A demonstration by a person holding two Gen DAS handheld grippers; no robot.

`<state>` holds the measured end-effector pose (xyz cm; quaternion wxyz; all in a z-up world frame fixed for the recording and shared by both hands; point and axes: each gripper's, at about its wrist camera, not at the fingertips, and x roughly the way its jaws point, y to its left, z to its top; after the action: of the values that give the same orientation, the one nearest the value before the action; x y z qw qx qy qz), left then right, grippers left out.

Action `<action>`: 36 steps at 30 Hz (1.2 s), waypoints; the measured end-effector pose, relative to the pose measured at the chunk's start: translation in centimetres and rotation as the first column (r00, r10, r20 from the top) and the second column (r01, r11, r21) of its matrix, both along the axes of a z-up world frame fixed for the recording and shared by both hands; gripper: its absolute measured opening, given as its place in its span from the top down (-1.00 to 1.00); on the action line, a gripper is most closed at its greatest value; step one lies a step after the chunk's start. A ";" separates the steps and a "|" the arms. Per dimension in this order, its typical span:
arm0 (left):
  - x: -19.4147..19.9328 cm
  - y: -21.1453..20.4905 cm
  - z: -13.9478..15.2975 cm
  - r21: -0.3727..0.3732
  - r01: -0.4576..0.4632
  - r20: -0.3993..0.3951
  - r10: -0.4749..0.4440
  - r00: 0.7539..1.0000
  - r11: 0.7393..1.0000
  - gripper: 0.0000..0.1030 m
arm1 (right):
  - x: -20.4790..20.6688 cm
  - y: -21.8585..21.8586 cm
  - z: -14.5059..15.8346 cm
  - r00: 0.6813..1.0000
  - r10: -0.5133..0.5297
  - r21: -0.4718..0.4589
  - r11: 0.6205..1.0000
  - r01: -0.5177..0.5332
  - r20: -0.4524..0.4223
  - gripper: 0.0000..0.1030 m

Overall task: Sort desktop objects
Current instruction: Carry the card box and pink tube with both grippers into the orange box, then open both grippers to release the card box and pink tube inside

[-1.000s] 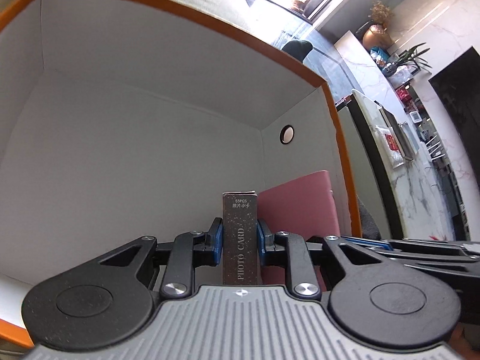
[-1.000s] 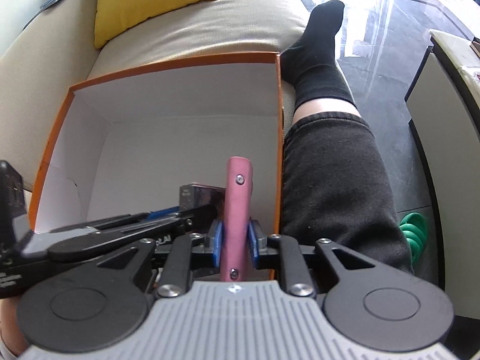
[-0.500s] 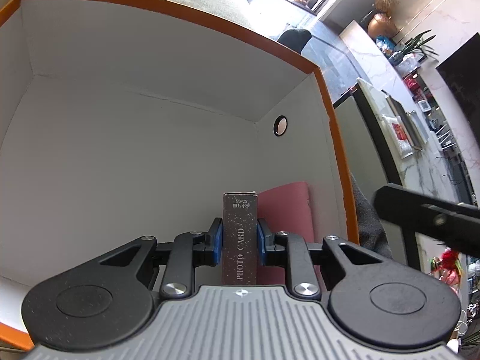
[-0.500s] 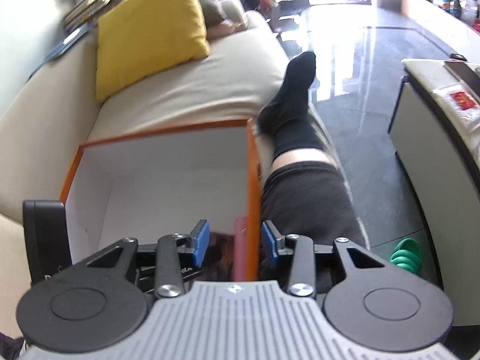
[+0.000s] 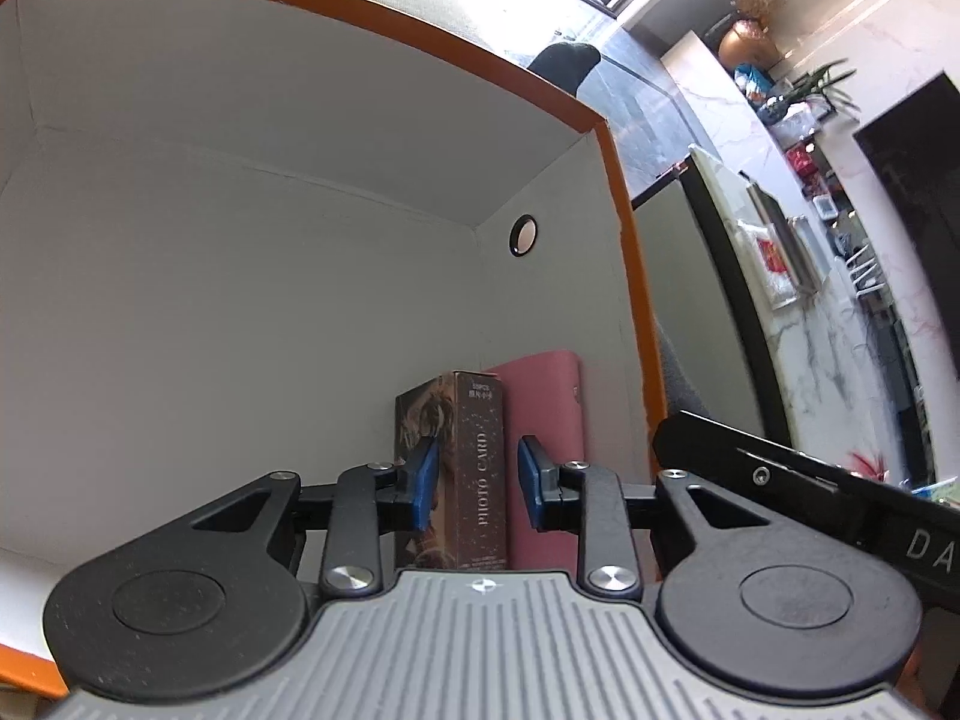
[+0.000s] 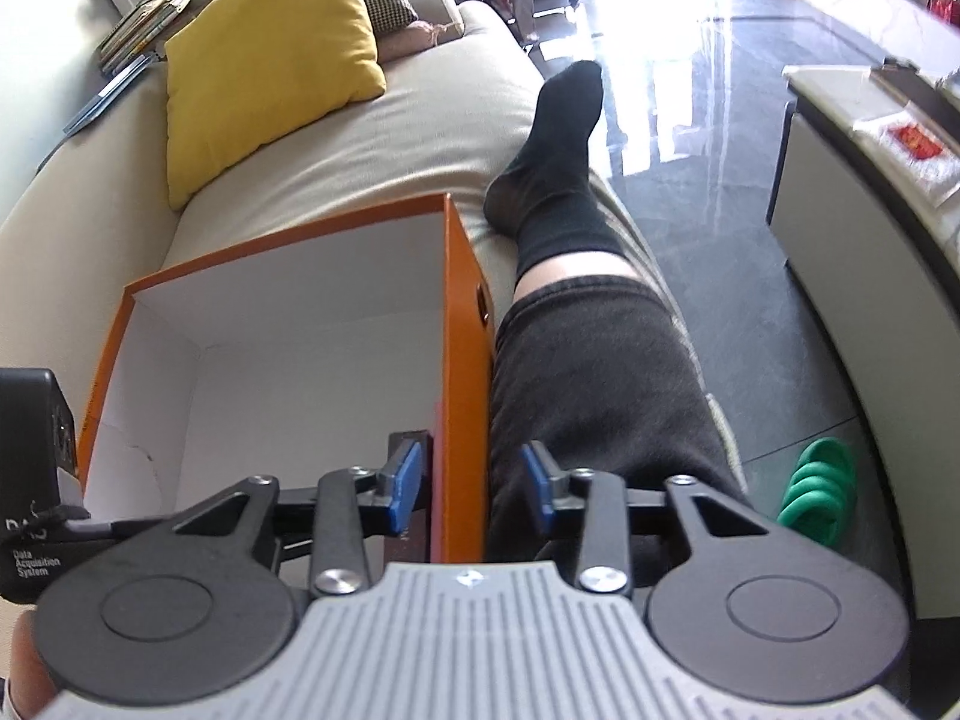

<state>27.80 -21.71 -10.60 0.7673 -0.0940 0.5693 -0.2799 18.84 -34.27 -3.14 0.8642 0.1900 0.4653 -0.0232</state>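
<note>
A dark box marked PHOTO CARD (image 5: 474, 468) stands upright in the near right corner of the orange box (image 5: 618, 228), touching a pink notebook (image 5: 543, 402) that leans on the white inner wall. My left gripper (image 5: 477, 486) straddles the card box with its jaws opening; the right pad stands clear of it. My right gripper (image 6: 470, 486) hangs above the orange box's right wall (image 6: 462, 324), jaws closing with nothing gripped between them. Only a dark top edge of the card box (image 6: 408, 438) shows there.
The orange box sits on a beige sofa (image 6: 420, 120) beside a person's leg in black trousers and sock (image 6: 600, 372). A yellow cushion (image 6: 270, 48) lies behind. Green slippers (image 6: 816, 492) and a white cabinet (image 6: 840, 252) are on the floor to the right.
The right gripper let go of the pink notebook, lifted out of the box and shifted right over its wall. The left jaws spread off the card box, which now stands by the notebook.
</note>
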 end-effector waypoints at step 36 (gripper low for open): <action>-13.1 10.0 11.5 -0.009 -0.105 0.459 0.097 0.883 0.994 0.56 | -9.7 9.2 1.5 0.903 0.310 -0.172 0.948 -0.269 0.298 0.26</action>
<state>14.73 -11.72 0.91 0.8942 -0.0487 0.3687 -0.2493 9.16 -25.07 -1.62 0.9324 0.0647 0.3390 0.1072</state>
